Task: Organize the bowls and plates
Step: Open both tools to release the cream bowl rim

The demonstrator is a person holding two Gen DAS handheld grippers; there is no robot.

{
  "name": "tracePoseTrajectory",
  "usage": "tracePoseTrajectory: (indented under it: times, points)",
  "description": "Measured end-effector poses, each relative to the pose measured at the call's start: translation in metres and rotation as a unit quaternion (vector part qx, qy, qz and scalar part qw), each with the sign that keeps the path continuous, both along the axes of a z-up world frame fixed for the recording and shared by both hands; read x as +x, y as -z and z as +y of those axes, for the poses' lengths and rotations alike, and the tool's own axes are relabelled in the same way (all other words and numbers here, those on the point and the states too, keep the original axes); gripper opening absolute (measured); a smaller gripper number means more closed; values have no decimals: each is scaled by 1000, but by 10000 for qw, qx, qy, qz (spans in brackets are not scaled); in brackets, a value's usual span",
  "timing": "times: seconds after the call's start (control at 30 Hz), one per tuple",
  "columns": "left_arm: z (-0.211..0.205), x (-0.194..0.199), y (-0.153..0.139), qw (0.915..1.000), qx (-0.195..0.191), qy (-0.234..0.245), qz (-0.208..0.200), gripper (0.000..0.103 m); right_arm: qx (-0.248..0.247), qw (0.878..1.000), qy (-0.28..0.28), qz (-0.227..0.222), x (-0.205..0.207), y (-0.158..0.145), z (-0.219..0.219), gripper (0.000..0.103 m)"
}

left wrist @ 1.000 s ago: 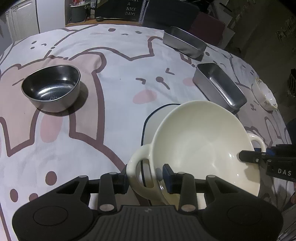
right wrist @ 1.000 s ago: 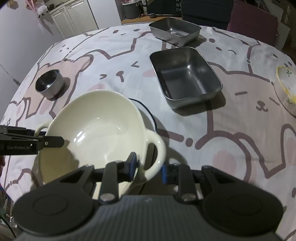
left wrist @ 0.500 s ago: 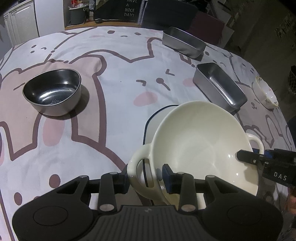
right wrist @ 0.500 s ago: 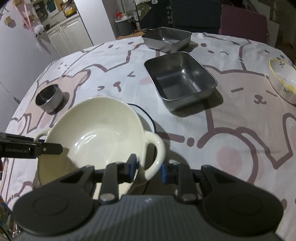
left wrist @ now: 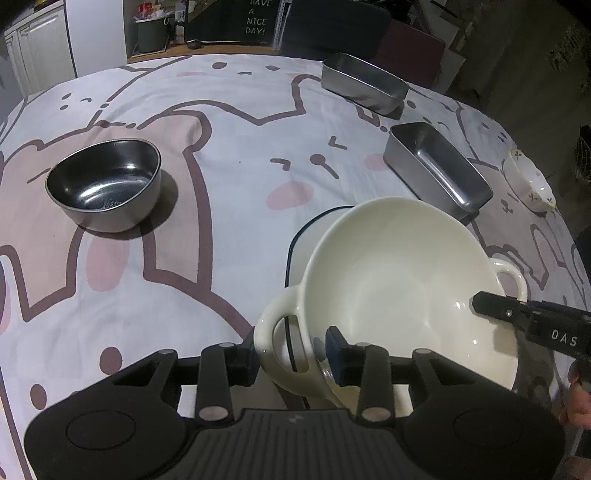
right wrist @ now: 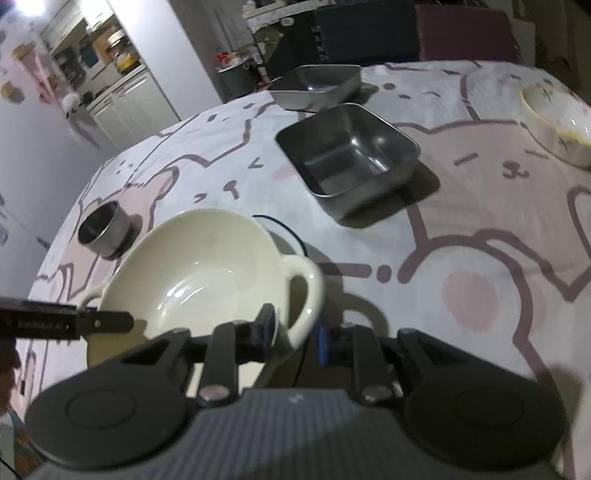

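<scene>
Gripping cream bowl (left wrist: 399, 273) by both loop handles, left gripper (left wrist: 291, 354) and right gripper (right wrist: 295, 328) each clamped on one, bowl tilted above tablecloth (left wrist: 221, 155)

Glossy ceramic cream bowl (left wrist: 399, 280), shiny metal round bowl (left wrist: 105, 184) and trays (left wrist: 437, 173), matt printed cloth (left wrist: 229, 147).

Looked like a home dining/kitchen area: table (left wrist: 229, 122) had a cartoon bear-and-rabbit tablecloth, white cabinets (right wrist: 122, 103) with cluttered shelves stood behind it, a "HAVE A NICE DAY!" sign (left wrist: 256, 22) sat on the far side, next to a dark chair (left wrist: 334, 26).
</scene>
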State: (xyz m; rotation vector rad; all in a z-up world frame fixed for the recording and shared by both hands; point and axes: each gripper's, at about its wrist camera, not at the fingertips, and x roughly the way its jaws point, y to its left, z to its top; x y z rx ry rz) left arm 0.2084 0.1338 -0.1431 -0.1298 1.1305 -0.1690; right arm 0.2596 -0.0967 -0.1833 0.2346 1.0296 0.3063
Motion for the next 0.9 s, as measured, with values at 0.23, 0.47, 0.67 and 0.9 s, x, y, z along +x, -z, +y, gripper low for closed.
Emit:
tracePoseTrajectory:
  times: [0.23,0.47,0.67,0.9]
  points:
    - [1,-1,2,9999,114,-51,30,56,98,9997,212,62,0,6,-8,50]
    - [0,-7,4,9997,222,32,24,79,152,9995,250,150,0,10,-12,65]
    - [-1,-14,0,9997,233,17,-87,96,58,9998,128,114,-7,10,-10,87]
    - [-10,-23,-14,9989,295,131,-341,103,45,9999,-77,-134,-13,0,-13,102]
